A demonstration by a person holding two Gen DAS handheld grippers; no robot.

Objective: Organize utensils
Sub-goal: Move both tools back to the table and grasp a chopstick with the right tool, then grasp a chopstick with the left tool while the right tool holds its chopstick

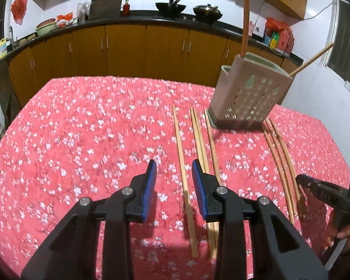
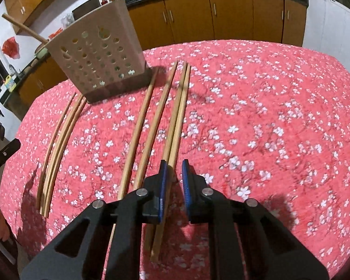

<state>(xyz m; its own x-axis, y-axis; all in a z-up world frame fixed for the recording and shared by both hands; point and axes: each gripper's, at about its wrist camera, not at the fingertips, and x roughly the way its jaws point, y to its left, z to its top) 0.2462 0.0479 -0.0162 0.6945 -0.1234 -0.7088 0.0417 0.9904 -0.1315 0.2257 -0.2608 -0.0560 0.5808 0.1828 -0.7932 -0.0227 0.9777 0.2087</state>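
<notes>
Several wooden chopsticks lie in rows on a red flowered tablecloth (image 1: pixel 81 140). A perforated pink utensil holder (image 1: pixel 249 93) stands at the far right in the left wrist view, with a long wooden utensil handle (image 1: pixel 245 16) and a stick in it. The holder (image 2: pixel 98 56) shows at the upper left in the right wrist view. My left gripper (image 1: pixel 174 168) is open, with a single chopstick (image 1: pixel 183 170) lying between its fingers. My right gripper (image 2: pixel 175 169) is open over a pair of chopsticks (image 2: pixel 177 126), empty. A trio of chopsticks (image 2: pixel 58 144) lies to the left.
Wooden kitchen cabinets (image 1: pixel 128 46) and a black counter with woks, bottles and bags run behind the table. The other hand-held gripper (image 1: pixel 324 191) shows at the right edge of the left wrist view, near three chopsticks (image 1: pixel 280 154).
</notes>
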